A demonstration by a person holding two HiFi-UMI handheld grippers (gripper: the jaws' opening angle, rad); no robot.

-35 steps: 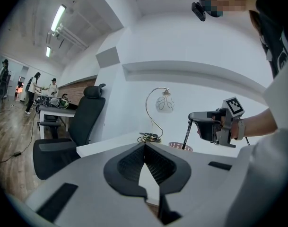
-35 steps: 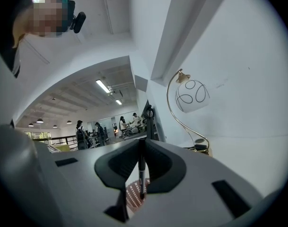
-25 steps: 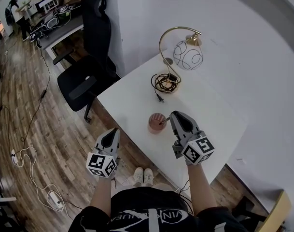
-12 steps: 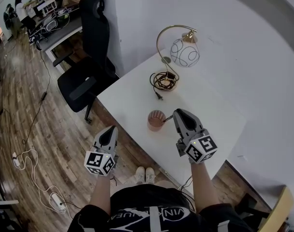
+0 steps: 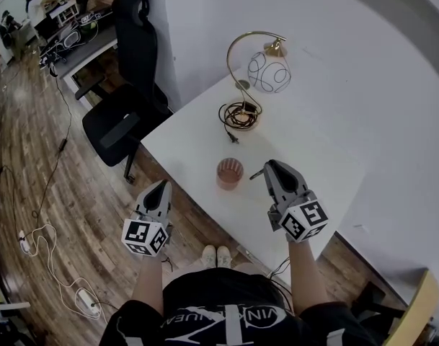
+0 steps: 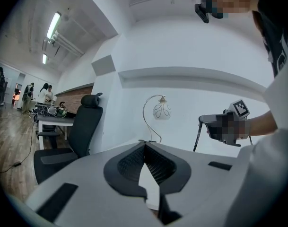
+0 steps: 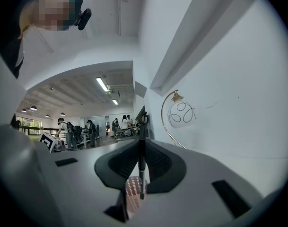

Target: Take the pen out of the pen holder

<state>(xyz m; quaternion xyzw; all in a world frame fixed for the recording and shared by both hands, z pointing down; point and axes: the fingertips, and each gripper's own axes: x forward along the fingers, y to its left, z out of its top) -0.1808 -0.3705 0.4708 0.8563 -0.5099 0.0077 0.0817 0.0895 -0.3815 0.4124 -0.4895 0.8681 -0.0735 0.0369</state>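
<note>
A ribbed pink pen holder (image 5: pixel 230 173) stands on the white table (image 5: pixel 306 146) near its front edge. My right gripper (image 5: pixel 266 169) is just right of it, shut on a dark pen (image 5: pixel 256 173). In the right gripper view the pen (image 7: pixel 142 174) stands upright between the pads (image 7: pixel 153 162), its tip above the pen holder (image 7: pixel 133 191). My left gripper (image 5: pixel 160 191) hovers off the table's left side over the floor, shut with nothing in it (image 6: pixel 144 146). From the left gripper view the pen (image 6: pixel 197 137) hangs from the right gripper (image 6: pixel 211 123).
A brass lamp with a glass globe (image 5: pixel 268 71) and a coiled cable (image 5: pixel 239 114) sit at the table's back by the white wall. A black office chair (image 5: pixel 122 107) stands left of the table. People work at desks far off (image 5: pixel 32 9).
My right gripper has moved right, away from the pen holder, carrying the pen out of it. The left gripper has hardly moved.
</note>
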